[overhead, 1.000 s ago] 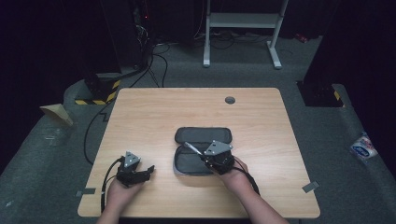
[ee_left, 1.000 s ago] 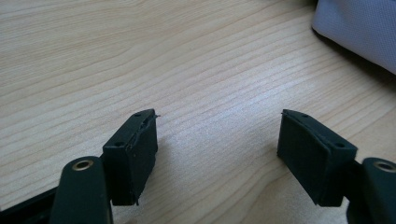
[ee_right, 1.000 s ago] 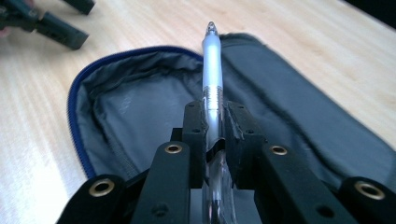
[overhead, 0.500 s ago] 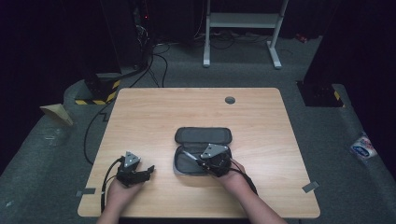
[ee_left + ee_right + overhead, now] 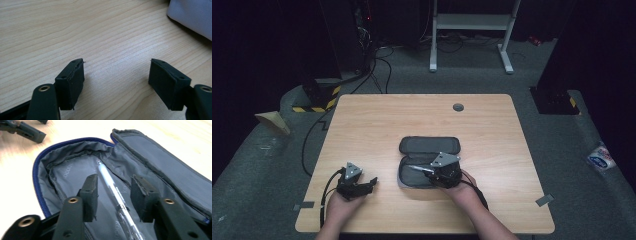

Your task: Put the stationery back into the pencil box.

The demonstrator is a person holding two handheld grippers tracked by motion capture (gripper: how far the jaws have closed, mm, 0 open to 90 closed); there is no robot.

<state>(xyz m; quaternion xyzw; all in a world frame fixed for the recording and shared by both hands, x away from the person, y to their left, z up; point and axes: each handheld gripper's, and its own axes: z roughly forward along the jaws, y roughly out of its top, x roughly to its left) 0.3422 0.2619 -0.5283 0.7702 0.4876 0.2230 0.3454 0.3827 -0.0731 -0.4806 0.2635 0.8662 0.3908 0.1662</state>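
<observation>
Pen (image 5: 112, 187) inside open case (image 5: 428, 147) on table (image 5: 377, 120), left gripper (image 5: 371, 182) left of case

You sit at a wooden table (image 5: 377, 125) on grey carpet (image 5: 562, 150). Beyond it stands a white frame (image 5: 472, 22). The room is dark.

The right gripper (image 5: 113, 195) hangs over the open pencil case (image 5: 160, 167), which has a grey lining and a blue zipper edge. Its jaws have just been opening. A pen (image 5: 112, 187) lies on the lining between them, and the pads do not press it. At the top left, the left gripper (image 5: 23, 130) rests on the wooden table (image 5: 20, 182).
</observation>
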